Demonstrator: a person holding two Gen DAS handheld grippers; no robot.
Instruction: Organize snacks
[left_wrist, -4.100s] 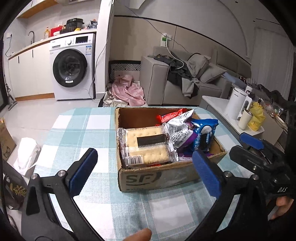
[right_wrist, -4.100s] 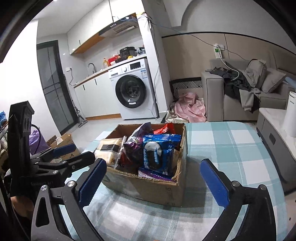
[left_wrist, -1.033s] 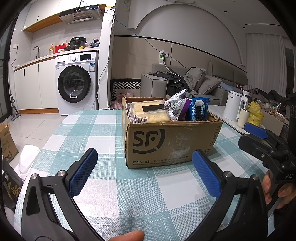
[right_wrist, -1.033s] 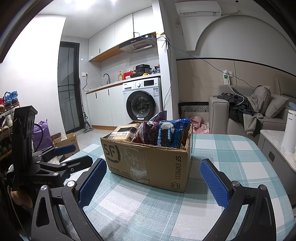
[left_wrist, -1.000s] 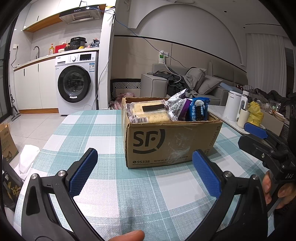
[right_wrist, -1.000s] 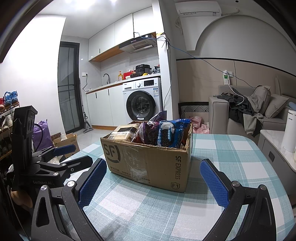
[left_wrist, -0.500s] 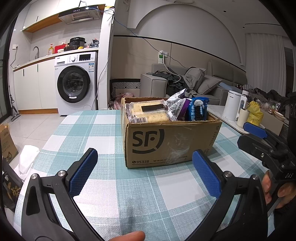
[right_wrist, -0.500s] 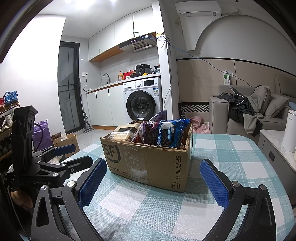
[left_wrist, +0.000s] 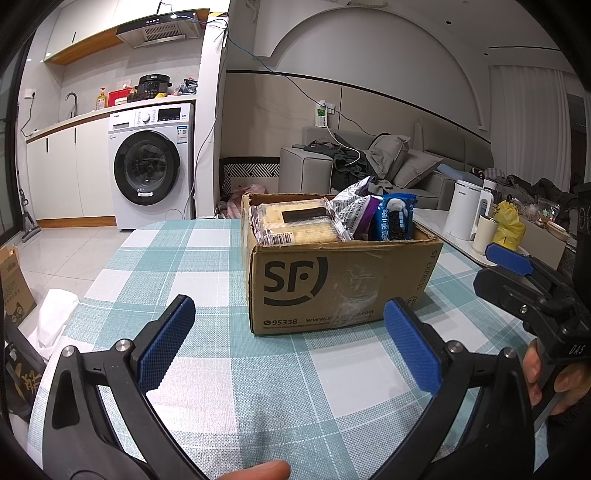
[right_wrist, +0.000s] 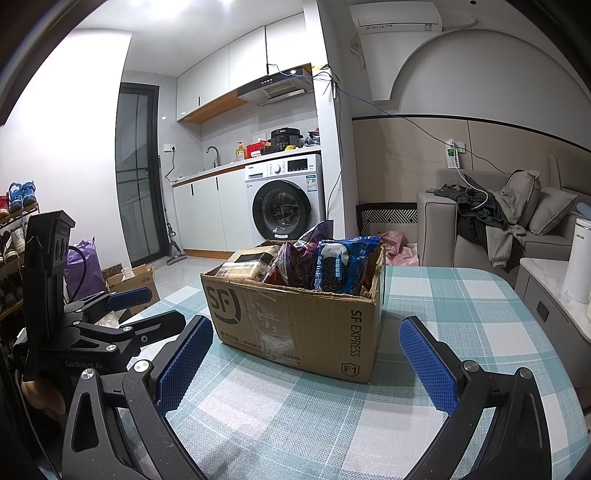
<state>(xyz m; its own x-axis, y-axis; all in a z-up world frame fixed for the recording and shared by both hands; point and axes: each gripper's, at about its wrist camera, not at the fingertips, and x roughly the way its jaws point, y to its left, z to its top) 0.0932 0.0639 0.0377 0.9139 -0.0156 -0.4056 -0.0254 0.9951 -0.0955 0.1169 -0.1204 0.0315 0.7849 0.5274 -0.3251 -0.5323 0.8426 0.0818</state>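
A cardboard box (left_wrist: 343, 273) filled with snack packets is set on the checked tablecloth (left_wrist: 207, 369). The left gripper (left_wrist: 288, 339) is held low before it, its blue pads (left_wrist: 412, 343) spread wide and gripping nothing; the box is seen just beyond and between them. The right gripper (right_wrist: 314, 365) is likewise held wide apart and unloaded, near the box's corner. A blue cookie packet (right_wrist: 343, 264) stands upright inside the box.

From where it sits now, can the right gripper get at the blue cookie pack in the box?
Probably yes. The right gripper is open and empty, the blue cookie pack stands above the cardboard box rim on its side, nothing between. It must rise over the rim first.
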